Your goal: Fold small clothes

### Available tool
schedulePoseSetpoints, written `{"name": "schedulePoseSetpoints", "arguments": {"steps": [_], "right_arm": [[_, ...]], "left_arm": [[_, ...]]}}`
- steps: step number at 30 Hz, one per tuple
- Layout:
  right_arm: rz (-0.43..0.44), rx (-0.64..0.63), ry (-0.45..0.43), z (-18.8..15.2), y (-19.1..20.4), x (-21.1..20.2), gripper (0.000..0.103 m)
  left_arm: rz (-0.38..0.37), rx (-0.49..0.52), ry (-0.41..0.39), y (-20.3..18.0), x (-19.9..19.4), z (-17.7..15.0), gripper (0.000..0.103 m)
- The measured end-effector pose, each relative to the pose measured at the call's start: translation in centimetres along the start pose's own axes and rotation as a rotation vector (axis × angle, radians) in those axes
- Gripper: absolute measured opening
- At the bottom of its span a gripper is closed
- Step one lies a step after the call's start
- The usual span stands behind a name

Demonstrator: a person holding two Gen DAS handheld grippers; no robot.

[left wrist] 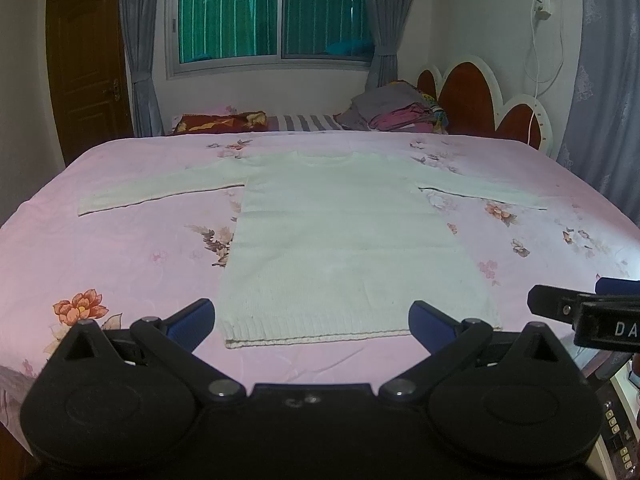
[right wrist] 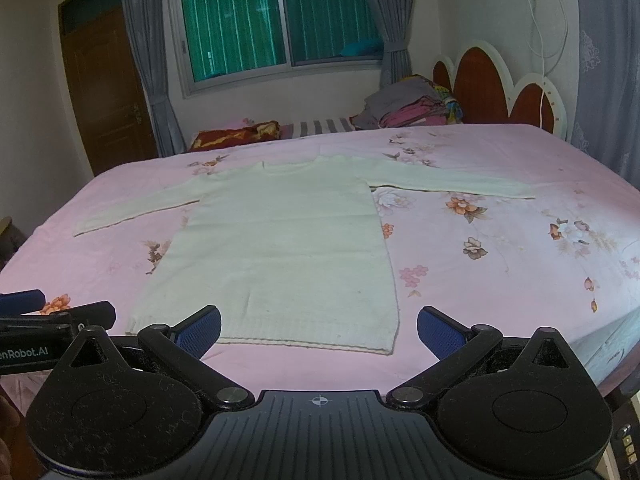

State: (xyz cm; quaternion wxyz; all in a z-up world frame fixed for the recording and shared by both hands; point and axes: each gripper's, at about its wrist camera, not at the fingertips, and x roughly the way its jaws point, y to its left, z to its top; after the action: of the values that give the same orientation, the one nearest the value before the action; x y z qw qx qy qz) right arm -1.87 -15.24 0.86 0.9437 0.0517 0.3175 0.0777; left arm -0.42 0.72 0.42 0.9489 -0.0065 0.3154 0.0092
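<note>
A home bedroom: floral-sheeted bed (left wrist: 120,248), scalloped headboard (left wrist: 468,96), curtained window (left wrist: 272,12), wooden door (left wrist: 88,64).

Our left gripper (left wrist: 312,322) is black plastic with two round humps, silver screws and blue bumpy pads (left wrist: 198,316) on its fingers. Our right gripper (right wrist: 319,330) looks the same, with a grey ribbed plate and a small white cross mark. White letters run along each one's side.
</note>
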Motion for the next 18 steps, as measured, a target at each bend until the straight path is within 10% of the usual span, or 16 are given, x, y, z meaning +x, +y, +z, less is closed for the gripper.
{"name": "schedulePoseSetpoints", "arguments": {"steps": [18], "right_arm": [[0.003,0.001,0.003,0.32,0.15,0.25,0.103]], "left_arm": [[0.007,-0.005,0.016,0.40,0.63,0.22,0.103]]}}
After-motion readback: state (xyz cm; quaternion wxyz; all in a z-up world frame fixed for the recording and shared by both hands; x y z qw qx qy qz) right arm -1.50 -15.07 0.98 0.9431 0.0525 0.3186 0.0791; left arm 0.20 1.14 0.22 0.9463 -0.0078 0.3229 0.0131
